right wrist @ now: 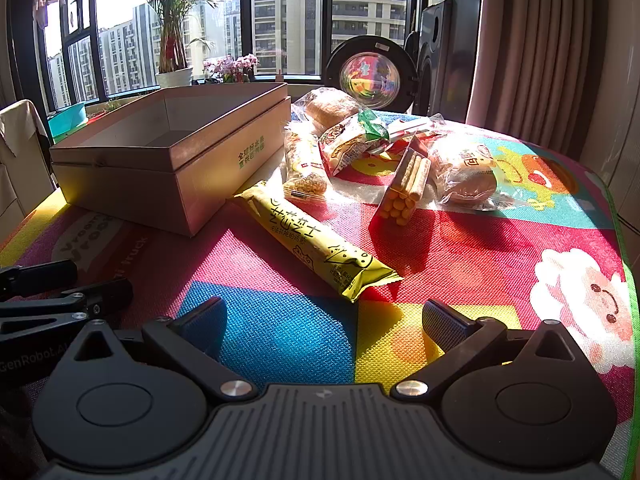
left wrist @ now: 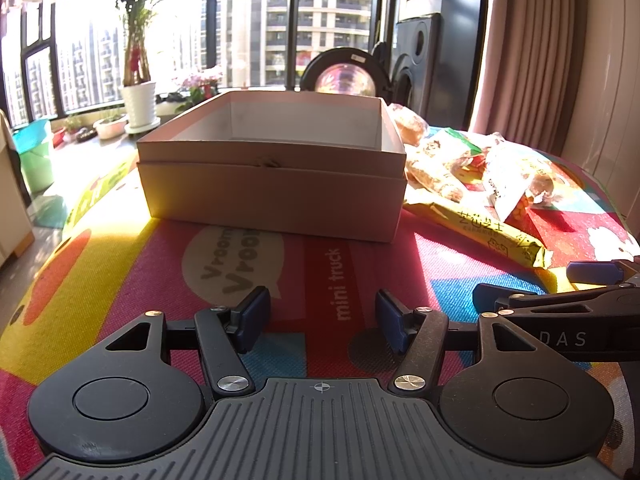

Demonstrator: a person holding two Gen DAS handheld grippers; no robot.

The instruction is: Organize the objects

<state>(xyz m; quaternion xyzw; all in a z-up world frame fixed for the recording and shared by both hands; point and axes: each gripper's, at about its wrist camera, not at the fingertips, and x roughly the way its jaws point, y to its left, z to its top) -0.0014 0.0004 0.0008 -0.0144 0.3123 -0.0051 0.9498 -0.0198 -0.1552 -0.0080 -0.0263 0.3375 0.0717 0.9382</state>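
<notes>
1. Jaws of left gripper [left wrist: 320, 316] and right gripper [right wrist: 324, 320] spread, empty.
2. Snack packets [right wrist: 360, 152] lie on table, beside empty box [right wrist: 168, 148].
3. Nothing packed yet; next, likely grasp yellow packet [right wrist: 316, 244].

Lighting: strong daylight entered through the windows [left wrist: 256, 28] at the top of both frames; panes at upper left were blown out to white in the left wrist view.
Contrast: harsh. The near wall of the cardboard box [left wrist: 276, 196] lay in shade, backlit.
Sun patches: bright bands crossed the play mat [right wrist: 480, 248], saturating its reds and yellows.
Shadows: hard-edged, falling toward the camera from the yellow snack bar [right wrist: 320, 244] and the clear pack of sticks [right wrist: 404, 188].
Glare: sheen on snack wrappers at centre right.
Distortion: marked fisheye curvature; the curtain [right wrist: 536, 40] and window frames bowed at the edges, corners vignetted dark.
Focus: sharp overall; slight softness at the frame edges.
</notes>
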